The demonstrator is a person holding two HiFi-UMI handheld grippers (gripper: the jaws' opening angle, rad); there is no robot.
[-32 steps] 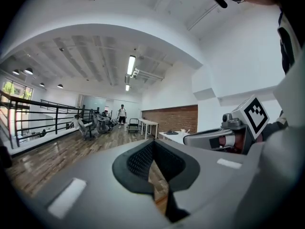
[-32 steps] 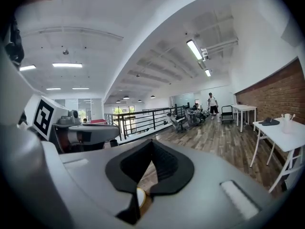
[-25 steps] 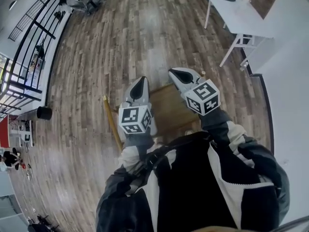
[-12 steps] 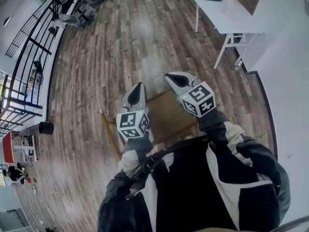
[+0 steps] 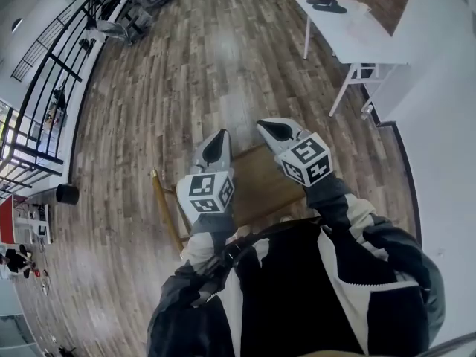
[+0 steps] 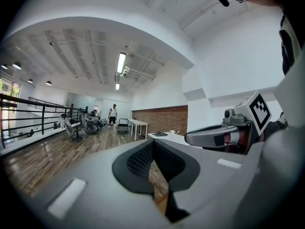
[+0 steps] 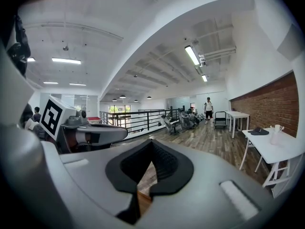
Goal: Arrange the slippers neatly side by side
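Head view: a person in a dark and white jacket stands on a wood-plank floor, with a gripper in each hand held out in front. The left gripper point(image 5: 216, 146) and the right gripper point(image 5: 277, 129) both have their jaws closed together, with nothing between them. A pair of dark slippers point(image 5: 327, 4) lies on a white table point(image 5: 364, 36), well apart from both grippers, at the upper right. A brown wooden piece of furniture point(image 5: 260, 177) sits on the floor directly below the grippers. It could probably catch a foot on the walk to the table.

Left gripper view: the textured pads meet, and only floor shows past them. The table and slippers look small and far off, just beside the other gripper's nose. Reaching the slippers with the jaws shut like this would likely push one along the tabletop instead of gripping it.

Right gripper view: its jaws are also pressed together and empty. The slippers lie near the table's far end, beside a pale cup point(image 7: 277, 128). A careless sweep there could tip the cup or knock a slipper off the edge.
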